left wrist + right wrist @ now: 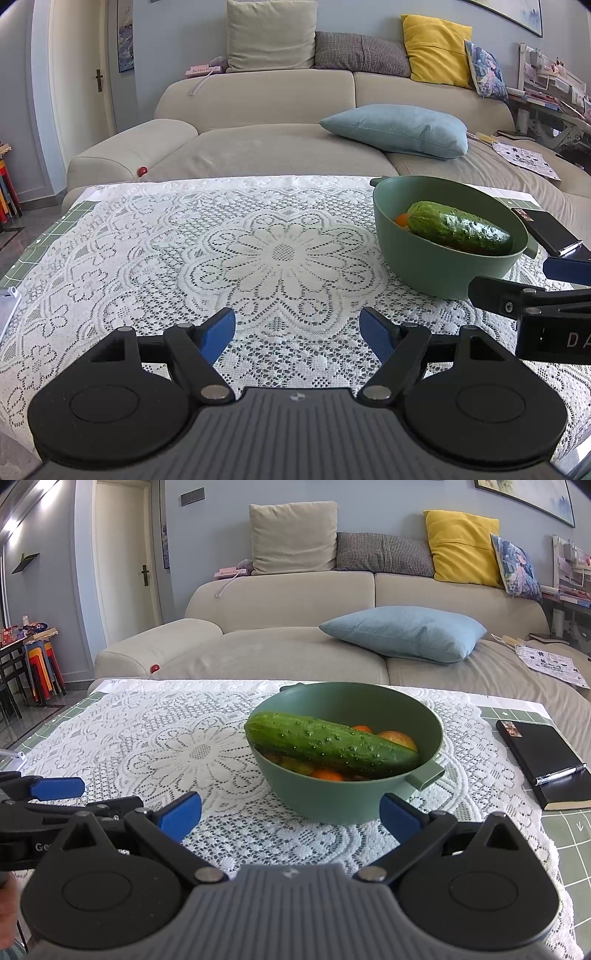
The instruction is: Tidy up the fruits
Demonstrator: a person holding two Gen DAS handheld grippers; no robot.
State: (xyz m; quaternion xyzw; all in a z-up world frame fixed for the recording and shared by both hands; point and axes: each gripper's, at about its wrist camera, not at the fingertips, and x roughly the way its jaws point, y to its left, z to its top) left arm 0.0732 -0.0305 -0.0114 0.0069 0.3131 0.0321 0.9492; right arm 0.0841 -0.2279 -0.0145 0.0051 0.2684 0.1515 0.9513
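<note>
A green bowl (pixel 332 801) stands on the lace cloth, right of centre in the left wrist view (pixel 424 266). A bumpy green cucumber (pixel 328 746) lies slanted across it (pixel 458 227), on top of several orange and yellow-red fruits (pixel 327 774). My right gripper (pixel 290 812) is open just in front of the bowl, nothing between its blue pads (pixel 181 812). My left gripper (pixel 297 332) is open over bare cloth, left of the bowl. Each gripper shows at the edge of the other's view: the right gripper (pixel 511 280), the left gripper (pixel 85 797).
A white lace cloth (pixel 280 254) covers a green grid mat (pixel 517 716) on the low table. A black notebook with a pen (pixel 546 764) lies right of the bowl. A beige sofa (pixel 258 110) with cushions runs along the table's far edge.
</note>
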